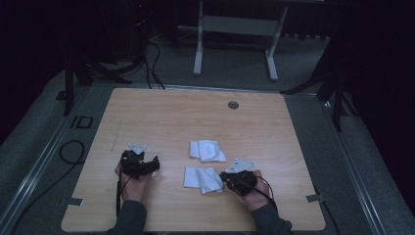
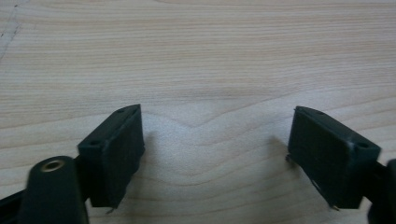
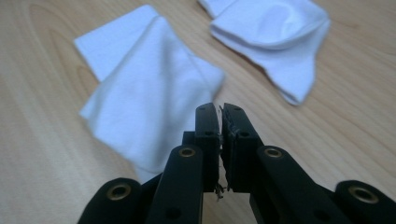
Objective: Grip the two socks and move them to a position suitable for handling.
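The left gripper [image 1: 140, 164] is resting on the worktop [image 1: 161, 117] with its fingers [image 2: 114, 149] spread wide, nothing but bare wood lying between them. The right gripper [image 1: 238, 178] is sitting with its fingers [image 3: 208, 135] pressed together; they appear to be grasping nothing. One folded white cloth [image 3: 144, 93] is lying just ahead of the right fingers, reaching their tips and perhaps touching them. A second white cloth [image 3: 275, 37] is lying farther ahead, apart from the first.
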Demonstrator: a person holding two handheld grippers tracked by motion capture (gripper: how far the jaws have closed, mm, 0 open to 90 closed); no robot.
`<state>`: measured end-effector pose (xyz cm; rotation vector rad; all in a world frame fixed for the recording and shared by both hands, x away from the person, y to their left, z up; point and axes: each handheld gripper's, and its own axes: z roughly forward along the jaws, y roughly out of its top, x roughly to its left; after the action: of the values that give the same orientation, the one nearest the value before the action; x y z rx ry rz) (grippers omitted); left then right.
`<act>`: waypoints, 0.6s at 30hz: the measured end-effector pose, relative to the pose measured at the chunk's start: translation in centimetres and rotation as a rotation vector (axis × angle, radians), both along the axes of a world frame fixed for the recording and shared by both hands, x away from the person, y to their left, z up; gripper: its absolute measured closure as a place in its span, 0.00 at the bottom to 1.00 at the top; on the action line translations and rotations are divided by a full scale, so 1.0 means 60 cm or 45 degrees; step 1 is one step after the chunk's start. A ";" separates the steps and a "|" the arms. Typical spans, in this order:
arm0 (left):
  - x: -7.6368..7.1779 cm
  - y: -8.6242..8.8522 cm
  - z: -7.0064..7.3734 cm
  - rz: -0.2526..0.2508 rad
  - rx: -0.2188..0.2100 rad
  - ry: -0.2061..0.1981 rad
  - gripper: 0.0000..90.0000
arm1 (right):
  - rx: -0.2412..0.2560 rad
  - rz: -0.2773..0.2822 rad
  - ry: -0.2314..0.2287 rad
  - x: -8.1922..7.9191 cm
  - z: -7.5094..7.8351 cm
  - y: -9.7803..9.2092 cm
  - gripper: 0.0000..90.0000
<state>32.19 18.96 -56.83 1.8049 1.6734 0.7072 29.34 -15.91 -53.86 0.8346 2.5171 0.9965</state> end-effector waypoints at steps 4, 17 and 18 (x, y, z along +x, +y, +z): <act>-0.002 -0.001 0.001 -0.022 0.001 -0.003 0.28 | -0.013 0.033 0.038 -0.003 -0.007 0.010 0.94; -0.010 -0.003 0.009 -0.019 -0.002 0.014 0.55 | -0.048 0.088 0.076 -0.011 -0.026 0.036 0.91; -0.011 -0.004 0.010 -0.026 -0.003 0.021 0.57 | -0.049 0.088 0.075 -0.011 -0.026 0.039 0.91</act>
<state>31.51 18.71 -56.24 1.8280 1.6637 0.6834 28.69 -13.59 -55.41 0.7822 2.6227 0.9551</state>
